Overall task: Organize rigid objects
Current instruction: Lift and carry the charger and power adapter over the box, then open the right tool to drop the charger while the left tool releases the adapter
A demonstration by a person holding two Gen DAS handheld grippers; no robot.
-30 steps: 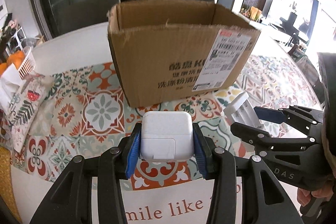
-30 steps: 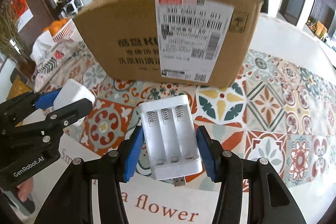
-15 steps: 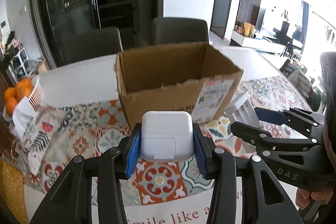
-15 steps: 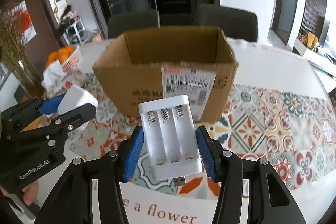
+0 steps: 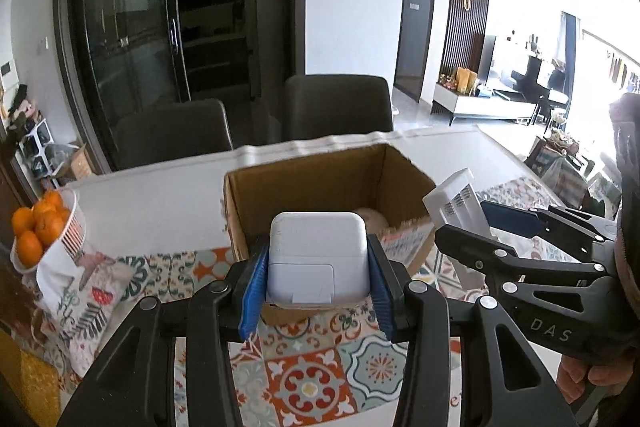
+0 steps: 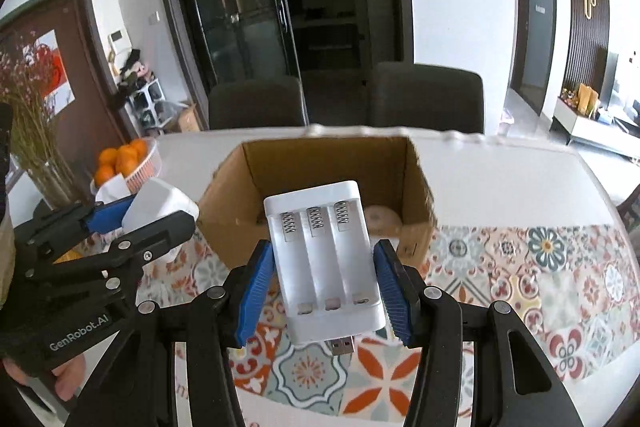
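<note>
Cardboard box (image 5: 320,183) sits open-topped on the worktop (image 6: 520,163) over a patterned tile mat (image 6: 520,267), with a pale round thing (image 6: 382,219) lying inside it. Left tool (image 5: 316,275) is clamped on a white power adapter (image 5: 318,259) held up just in front of the box's near wall. Right tool (image 6: 326,287) is clamped on a white battery charger (image 6: 326,259) with its USB plug pointing away from the box, and a basket of oranges (image 5: 44,231) sits off to the box's left.
</note>
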